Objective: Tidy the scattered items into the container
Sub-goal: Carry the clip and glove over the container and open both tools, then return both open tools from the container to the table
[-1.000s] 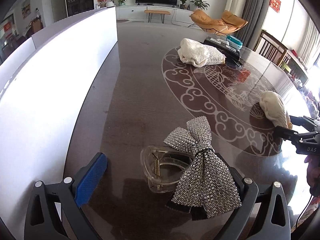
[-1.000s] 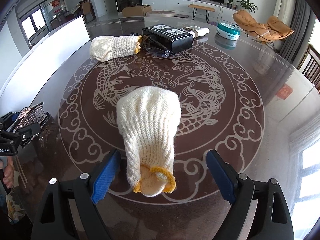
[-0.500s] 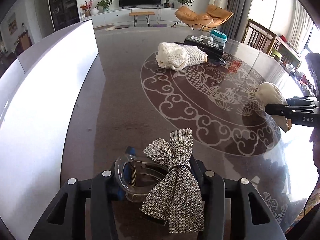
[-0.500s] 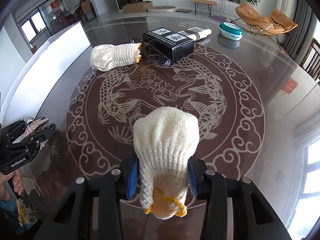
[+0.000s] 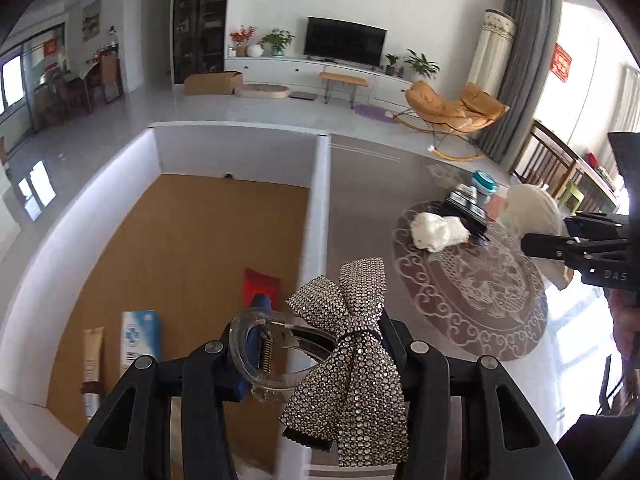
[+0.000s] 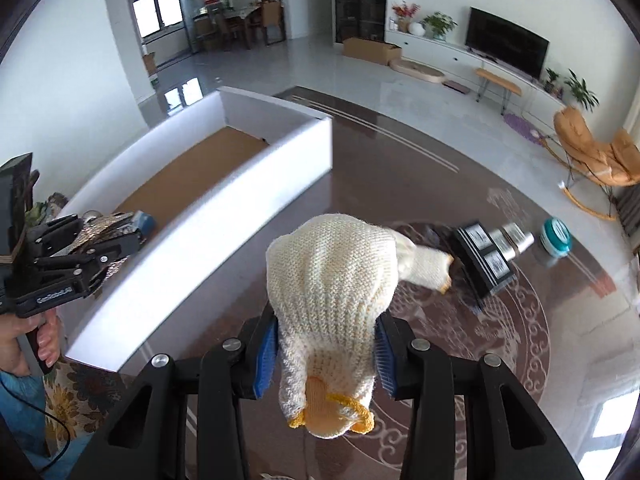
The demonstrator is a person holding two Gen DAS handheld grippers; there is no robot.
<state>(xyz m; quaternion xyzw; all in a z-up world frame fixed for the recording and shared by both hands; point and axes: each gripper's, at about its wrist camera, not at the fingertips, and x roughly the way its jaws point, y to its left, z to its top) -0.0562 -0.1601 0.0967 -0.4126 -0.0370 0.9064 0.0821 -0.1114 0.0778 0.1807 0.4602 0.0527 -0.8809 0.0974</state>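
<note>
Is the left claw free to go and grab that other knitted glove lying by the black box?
Probably not yet: the left claw is already shut on the sparkly bow hair clip, so the knitted glove must wait until that is dropped.

Clamped in the right gripper (image 6: 326, 354): a cream knitted glove (image 6: 332, 280), lifted above the desk (image 6: 500, 340). Left of the glove, a white box (image 6: 224, 208); beyond its near wall, the left gripper (image 6: 108, 240) with something glittery.

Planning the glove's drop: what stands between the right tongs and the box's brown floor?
Only the box's white near wall, in the right wrist view.
</note>
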